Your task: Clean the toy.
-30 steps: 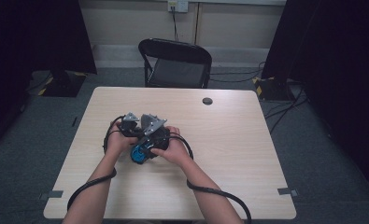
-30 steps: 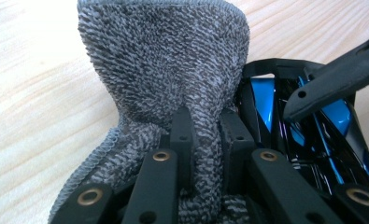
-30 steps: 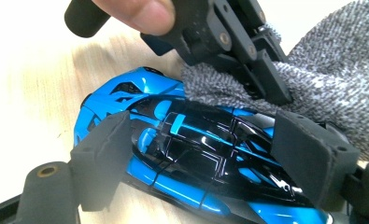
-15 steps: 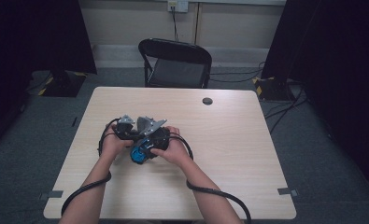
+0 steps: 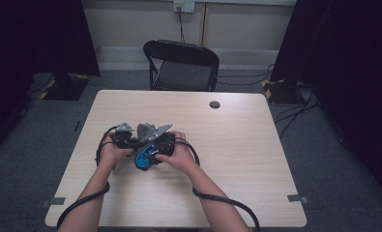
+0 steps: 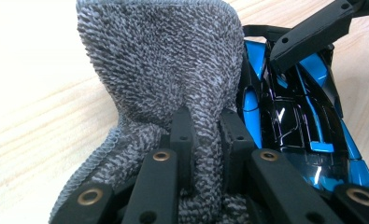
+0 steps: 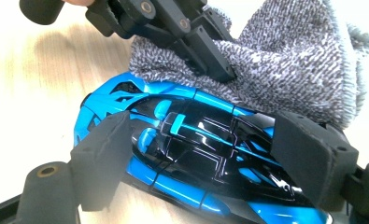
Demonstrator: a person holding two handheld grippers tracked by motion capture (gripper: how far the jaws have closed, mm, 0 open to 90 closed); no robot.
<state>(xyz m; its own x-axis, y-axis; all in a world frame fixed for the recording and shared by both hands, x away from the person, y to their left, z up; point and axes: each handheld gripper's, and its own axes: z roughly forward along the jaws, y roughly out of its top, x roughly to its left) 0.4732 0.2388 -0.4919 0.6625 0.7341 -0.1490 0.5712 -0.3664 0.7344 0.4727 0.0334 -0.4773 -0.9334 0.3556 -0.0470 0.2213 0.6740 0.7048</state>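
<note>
While I am watching from the high view, both hands are sitting close together over the left-middle of the table [image 5: 237, 145], with the car [image 5: 143, 159] showing as a blue patch between them. My left gripper [image 5: 125, 137] is coming in from the left and my right gripper [image 5: 157, 145] from the right, the two nearly touching.

Along the left gripper [image 6: 205, 135] I am seeing the jaws pinched tight on a fold of the grey cloth [image 6: 163, 70] — the fabric is bunching between them and standing up in a tall flap beyond the tips. Just to the right of that flap the car [image 6: 303, 121] is lying, glossy black and blue, with the cloth touching its side. One jaw of the other gripper is crossing the upper right corner above the car.

Along the right gripper [image 7: 219, 154] I am seeing the jaws standing wide, one foam pad [image 7: 102, 154] against each flank of the car [image 7: 196, 144], so I am gripping it across its width. The car is sitting low over the wood, nose toward the upper left of that view; I cannot tell whether its wheels are touching the table. Behind it the cloth [image 7: 294, 70] is draping against its far side, and the left gripper [image 7: 191, 42] is reaching down from the top — clamped on the cloth.

A black chair [image 5: 181, 63] is standing beyond the far edge, and a small dark disc [image 5: 214, 104] is lying on the table, well apart from the hands.
</note>
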